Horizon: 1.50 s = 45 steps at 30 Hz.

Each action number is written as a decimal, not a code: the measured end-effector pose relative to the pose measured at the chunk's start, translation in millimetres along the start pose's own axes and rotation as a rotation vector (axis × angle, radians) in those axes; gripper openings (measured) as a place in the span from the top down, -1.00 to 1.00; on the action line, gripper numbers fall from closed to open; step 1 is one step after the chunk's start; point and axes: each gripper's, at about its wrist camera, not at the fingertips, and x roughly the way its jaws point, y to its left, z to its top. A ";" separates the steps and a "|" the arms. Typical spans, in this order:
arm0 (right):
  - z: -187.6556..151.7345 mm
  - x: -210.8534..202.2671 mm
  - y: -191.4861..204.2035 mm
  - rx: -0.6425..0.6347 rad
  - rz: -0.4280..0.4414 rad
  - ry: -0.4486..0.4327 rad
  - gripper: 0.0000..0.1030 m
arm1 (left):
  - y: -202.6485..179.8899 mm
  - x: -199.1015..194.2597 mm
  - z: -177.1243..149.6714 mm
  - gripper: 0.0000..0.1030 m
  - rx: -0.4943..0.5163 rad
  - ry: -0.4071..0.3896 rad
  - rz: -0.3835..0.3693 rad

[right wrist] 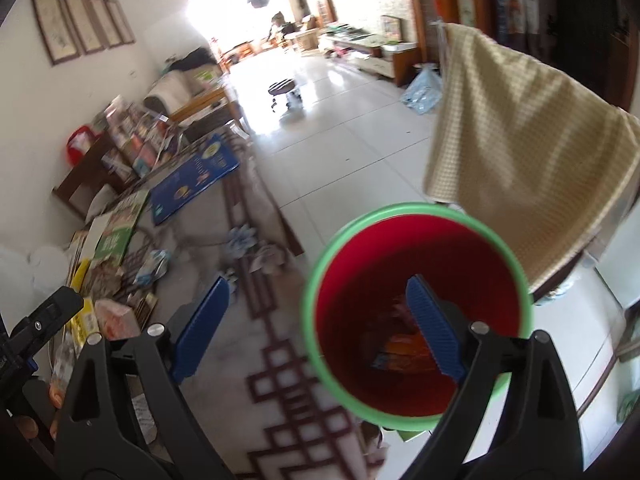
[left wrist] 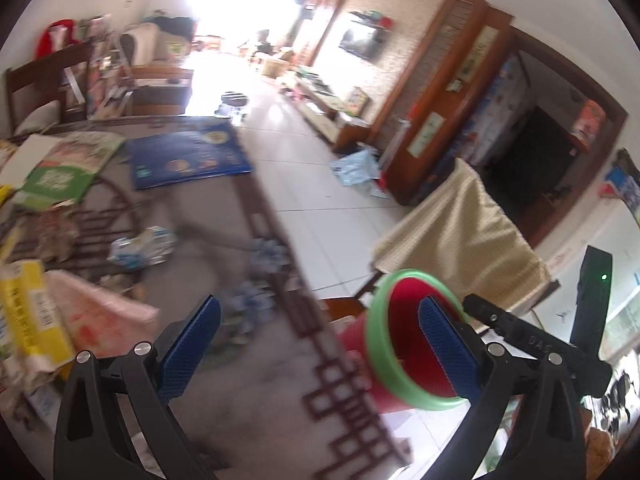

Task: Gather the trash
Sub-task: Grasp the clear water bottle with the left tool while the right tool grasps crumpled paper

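Note:
A red bin with a green rim [right wrist: 416,312] stands beside the table's edge, and I look into it from above; orange and blue wrappers [right wrist: 396,354] lie at its bottom. My right gripper [right wrist: 320,328] is open and empty, its right pad over the bin's mouth. My left gripper [left wrist: 320,354] is open wide, also empty, above the table's edge with the bin [left wrist: 412,340] by its right pad. On the table lie a crumpled clear wrapper [left wrist: 140,244], bluish crumpled tissues [left wrist: 268,252], a yellow package [left wrist: 32,312] and a pink bag [left wrist: 100,320].
The table [left wrist: 240,380] has a grey patterned cloth. A blue book [left wrist: 188,156] and a green book [left wrist: 68,172] lie at its far end. A chair draped with a beige towel [right wrist: 520,152] stands just behind the bin. White tiled floor [right wrist: 340,128] stretches beyond.

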 end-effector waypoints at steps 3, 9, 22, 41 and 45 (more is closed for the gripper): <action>-4.0 12.4 32.9 -0.041 0.040 0.028 -0.73 | 35.5 -18.4 -5.1 -0.84 -0.035 -0.009 0.070; -19.8 21.6 98.3 -0.124 0.083 0.052 -0.73 | 118.5 -57.5 -10.4 -0.84 -0.086 -0.027 0.228; -66.2 25.3 197.4 -0.145 0.111 0.094 -0.75 | 399.5 -107.1 -19.5 -0.81 -0.128 0.364 0.757; -125.6 29.0 352.5 -0.391 0.273 0.166 -0.75 | 452.4 -74.4 -51.7 -0.18 -0.284 0.424 0.581; -147.8 49.6 386.0 -0.478 0.349 0.258 -0.57 | 436.9 -87.3 -45.6 -0.18 -0.313 0.354 0.518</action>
